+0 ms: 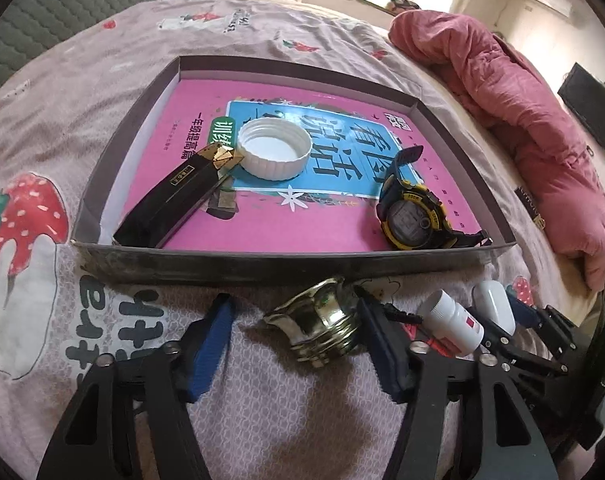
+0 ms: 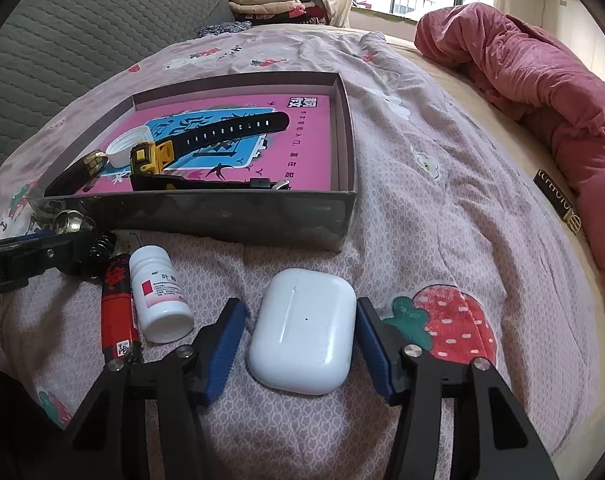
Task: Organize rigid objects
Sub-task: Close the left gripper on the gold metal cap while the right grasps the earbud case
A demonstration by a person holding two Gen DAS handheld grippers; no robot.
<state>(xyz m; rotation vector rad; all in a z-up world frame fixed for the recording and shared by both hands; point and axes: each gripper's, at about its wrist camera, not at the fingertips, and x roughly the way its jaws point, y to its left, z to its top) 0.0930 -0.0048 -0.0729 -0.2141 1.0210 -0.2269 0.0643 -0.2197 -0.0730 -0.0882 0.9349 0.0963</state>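
Note:
A crumpled brass cup-shaped piece (image 1: 322, 326) lies on the bedspread between the fingers of my left gripper (image 1: 292, 295). Its right pad (image 1: 382, 340) is at the piece's side, while the left pad (image 1: 212, 344) stands clear, so the gripper is open. My right gripper (image 2: 299, 302) straddles a white earbud case (image 2: 302, 332), with a gap at the left pad (image 2: 226, 344); it is open too. Beyond both sits a shallow grey box (image 1: 262, 268) with a pink book, a white lid (image 1: 274, 148), a black and gold case (image 1: 174, 200) and a yellow watch (image 1: 414, 216).
A white pill bottle (image 2: 160, 296) and a red and black tube (image 2: 118, 308) lie left of the earbud case. A rolled red quilt (image 2: 542, 100) lies along the bed's right side. A grey quilted headboard (image 2: 82, 28) stands at the far left.

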